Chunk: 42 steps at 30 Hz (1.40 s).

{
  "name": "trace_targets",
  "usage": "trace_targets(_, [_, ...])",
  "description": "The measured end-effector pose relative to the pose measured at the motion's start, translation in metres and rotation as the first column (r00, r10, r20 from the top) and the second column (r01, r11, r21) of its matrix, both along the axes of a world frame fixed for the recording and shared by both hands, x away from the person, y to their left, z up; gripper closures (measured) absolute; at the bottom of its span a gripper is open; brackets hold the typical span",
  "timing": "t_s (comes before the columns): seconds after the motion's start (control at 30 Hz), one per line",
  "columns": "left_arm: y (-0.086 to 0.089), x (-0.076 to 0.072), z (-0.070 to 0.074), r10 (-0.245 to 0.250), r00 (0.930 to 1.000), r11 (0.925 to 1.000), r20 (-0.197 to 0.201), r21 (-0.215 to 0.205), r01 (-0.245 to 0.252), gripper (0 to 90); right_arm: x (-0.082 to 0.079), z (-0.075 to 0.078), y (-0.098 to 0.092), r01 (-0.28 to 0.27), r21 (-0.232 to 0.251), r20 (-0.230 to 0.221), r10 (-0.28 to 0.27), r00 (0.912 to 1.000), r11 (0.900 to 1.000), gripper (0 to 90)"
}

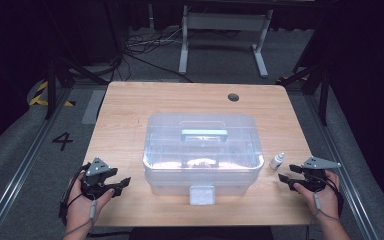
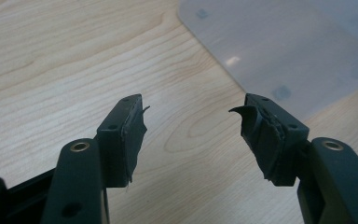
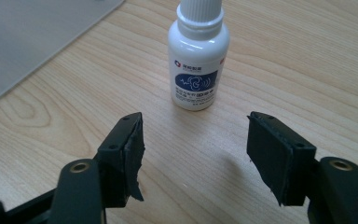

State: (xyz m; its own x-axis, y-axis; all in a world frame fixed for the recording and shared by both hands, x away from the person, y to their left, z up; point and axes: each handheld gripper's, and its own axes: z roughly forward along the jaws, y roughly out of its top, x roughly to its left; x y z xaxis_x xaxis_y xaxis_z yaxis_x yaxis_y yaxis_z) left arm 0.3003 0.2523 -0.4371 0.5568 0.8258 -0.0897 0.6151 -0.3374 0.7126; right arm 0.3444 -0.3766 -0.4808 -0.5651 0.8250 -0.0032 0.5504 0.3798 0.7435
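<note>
Standing upright just ahead of the spread, empty right gripper (image 3: 196, 140), white dropper bottle (image 3: 196, 58); lying farther off, left gripper (image 2: 191, 128), likewise gaping.

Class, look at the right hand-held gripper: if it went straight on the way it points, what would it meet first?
Most likely the small white plastic bottle with a blue label, standing upright on the wooden table just ahead of the right hand-held gripper, whose jaws are open.

a lidded clear box (image 1: 200, 150) blocks the tabletop (image 1: 130, 115) middle. a small white bottle (image 1: 276, 160) stands just beside it toward the right edge. the far strip and left side lie bare, passable.
</note>
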Motion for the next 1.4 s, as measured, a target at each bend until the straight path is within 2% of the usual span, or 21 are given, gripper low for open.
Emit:
trace_targets(0.1, [-0.001,0.000,0.010,-0.010,0.9999,0.9999,0.007,-0.005,0.010,35.6,-0.001,0.001,0.001,-0.006,-0.006,0.004,0.006,1.0000,1.000,36.0])
trace_targets(0.27, [-0.007,0.001,0.022,-0.061,0.9981,0.9981,0.002,0.005,0.061,27.6,-0.001,0.001,0.000,-0.002,-0.007,0.005,0.002,1.0000,1.000,35.8])
trace_targets(0.3, [-0.008,0.002,0.027,-0.063,0.9979,0.9979,0.013,0.017,0.063,26.7,0.000,0.001,0.000,-0.005,-0.008,0.005,0.005,1.0000,1.000,35.4])
trace_targets(0.33, [-0.008,0.002,0.027,-0.063,0.9979,0.9979,0.013,0.017,0.063,26.7,0.000,0.000,0.001,-0.006,-0.011,0.004,0.006,1.0000,1.000,34.7])
trace_targets(0.37, [-0.011,0.003,0.035,-0.075,0.9970,0.9970,0.023,0.022,0.074,27.7,0.001,0.000,0.002,-0.010,-0.012,0.002,0.010,0.9999,1.000,34.4])
trace_targets(0.4, [-0.011,0.003,0.035,-0.075,0.9970,0.9970,0.023,0.022,0.074,29.9,0.001,0.000,0.003,-0.014,-0.013,0.005,0.014,0.9999,1.000,34.4])
trace_targets(0.43, [-0.012,0.003,0.045,-0.089,0.9956,0.9957,0.031,0.028,0.088,32.0,0.000,0.001,0.004,-0.015,-0.015,0.009,0.015,0.9998,1.000,34.3])
trace_targets(0.47, [-0.012,0.003,0.045,-0.089,0.9956,0.9957,0.031,0.028,0.088,33.5,0.000,0.001,0.004,-0.015,-0.015,0.009,0.015,0.9998,1.000,34.3])
trace_targets(0.53, [-0.015,0.004,0.054,-0.099,0.9943,0.9944,0.040,0.042,0.097,34.6,-0.001,0.002,0.005,-0.015,-0.016,0.010,0.015,0.9998,1.000,33.9])
trace_targets(0.6, [-0.016,0.005,0.060,-0.099,0.9945,0.9948,0.035,0.027,0.098,37.8,-0.001,0.003,0.006,-0.014,-0.014,0.014,0.014,0.9998,1.000,33.7])
trace_targets(0.73, [-0.016,0.006,0.069,-0.115,0.9929,0.9934,0.032,0.001,0.115,40.7,-0.001,0.002,0.005,-0.007,-0.003,0.011,0.007,0.9999,1.000,33.2])
trace_targets(0.87, [-0.015,0.007,0.072,-0.114,0.9925,0.9934,0.044,0.002,0.114,40.7,-0.002,0.002,0.005,0.003,0.010,0.016,-0.003,0.9999,1.000,32.8])
trace_targets(0.97, [-0.015,0.008,0.074,-0.123,0.9918,0.9924,0.036,0.004,0.123,40.8,-0.003,0.006,0.005,0.006,0.015,0.017,-0.006,0.9998,1.000,33.0])
trace_targets(1.17, [-0.019,0.006,0.089,-0.138,0.9878,0.9903,0.071,-0.002,0.139,41.0,-0.009,0.017,0.004,-0.008,-0.012,0.024,0.009,0.9997,1.000,39.9])
trace_targets(1.27, [-0.021,0.006,0.094,-0.144,0.9859,0.9895,0.086,0.003,0.144,40.9,-0.008,0.017,0.004,-0.014,-0.019,0.009,0.014,0.9999,1.000,43.9])
trace_targets(1.33, [-0.021,0.007,0.092,-0.139,0.9874,0.9903,0.076,0.007,0.139,40.8,-0.008,0.015,0.003,-0.038,0.008,0.000,0.038,0.9993,0.999,53.7])
trace_targets(1.37, [-0.021,0.008,0.088,-0.138,0.9879,0.9904,0.071,0.010,0.138,40.6,-0.008,0.014,0.003,-0.057,0.025,-0.007,0.057,0.9983,0.998,54.9])
trace_targets(1.4, [-0.020,0.009,0.084,-0.136,0.9886,0.9907,0.065,0.016,0.135,40.6,-0.008,0.014,0.003,-0.063,0.021,-0.015,0.063,0.9979,0.998,55.2])
